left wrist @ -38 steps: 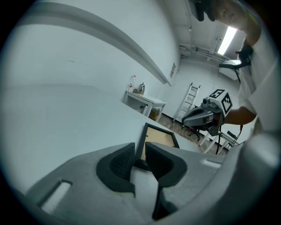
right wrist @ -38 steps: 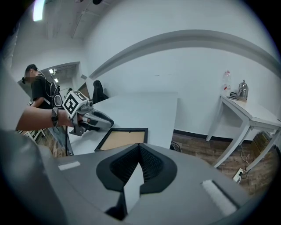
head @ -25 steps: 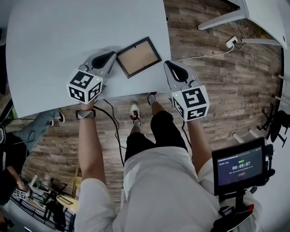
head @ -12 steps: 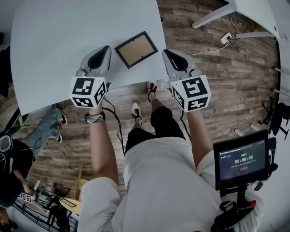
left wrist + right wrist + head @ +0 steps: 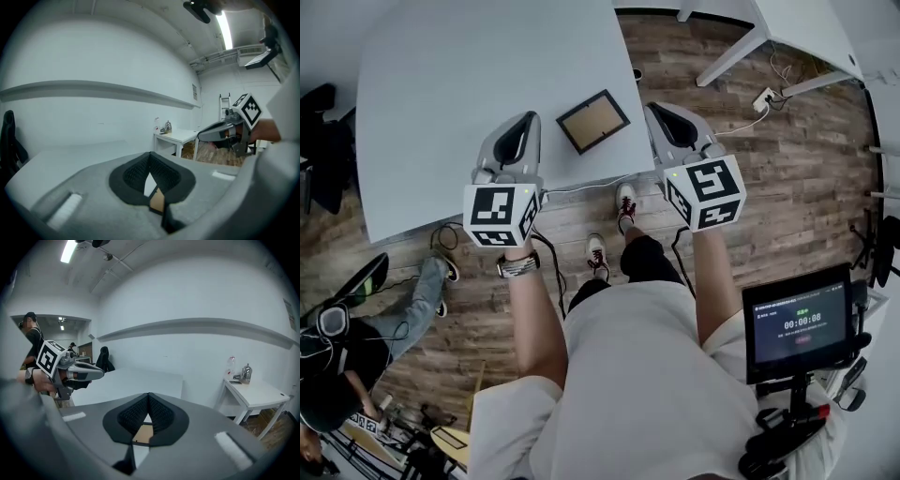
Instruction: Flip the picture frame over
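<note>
The picture frame (image 5: 593,121) lies flat near the front right corner of the pale grey table (image 5: 459,75), its brown backing up inside a black border. My left gripper (image 5: 525,120) hovers just left of it, shut and empty. My right gripper (image 5: 656,111) hangs right of it, past the table edge, with its jaws also together on nothing. Neither touches the frame. In the left gripper view the pads meet at the tip (image 5: 151,156), and a sliver of frame (image 5: 157,200) shows below. The right gripper view shows the same (image 5: 149,396), with the frame (image 5: 142,433) beneath.
A second white table (image 5: 797,23) stands at the back right, a power strip (image 5: 766,97) on the wood floor beside it. A person (image 5: 394,314) sits at the left. A monitor (image 5: 797,323) is at my right hip. A small side table (image 5: 255,392) carries a kettle.
Both grippers have lifted away from the table, staying either side of the frame. The frame lies where it was, untouched.
</note>
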Demonstrator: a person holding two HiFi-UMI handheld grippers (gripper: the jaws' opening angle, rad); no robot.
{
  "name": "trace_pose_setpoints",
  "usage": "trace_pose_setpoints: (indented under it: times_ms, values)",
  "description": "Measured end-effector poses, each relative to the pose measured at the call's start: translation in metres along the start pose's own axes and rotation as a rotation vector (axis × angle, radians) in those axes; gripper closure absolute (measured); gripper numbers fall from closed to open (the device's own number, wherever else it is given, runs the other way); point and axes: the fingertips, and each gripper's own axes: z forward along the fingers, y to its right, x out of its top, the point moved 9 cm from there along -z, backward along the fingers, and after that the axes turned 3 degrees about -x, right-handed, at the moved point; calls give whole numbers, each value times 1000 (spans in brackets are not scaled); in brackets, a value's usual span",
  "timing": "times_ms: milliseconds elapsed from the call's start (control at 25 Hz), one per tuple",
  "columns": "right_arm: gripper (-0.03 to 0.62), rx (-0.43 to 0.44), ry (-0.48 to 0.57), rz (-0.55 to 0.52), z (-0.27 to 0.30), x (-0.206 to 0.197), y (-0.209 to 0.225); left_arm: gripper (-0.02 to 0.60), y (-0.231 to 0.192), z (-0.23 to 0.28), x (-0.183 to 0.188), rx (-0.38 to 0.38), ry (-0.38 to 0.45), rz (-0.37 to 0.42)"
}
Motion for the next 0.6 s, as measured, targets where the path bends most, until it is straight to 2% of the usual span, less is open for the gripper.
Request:
trace_pose_setpoints:
  times_ms: [200, 480, 600]
  values:
    - [592, -8, 78, -37, -51, 44, -9, 578, 28, -44, 50, 14, 78, 52]
    - [592, -5, 156, -32, -50, 84, -6, 578, 19, -43, 93, 30, 137, 118]
    - [592, -4, 212, -32, -69, 107, -5, 578, 27, -55, 120, 47, 170, 165]
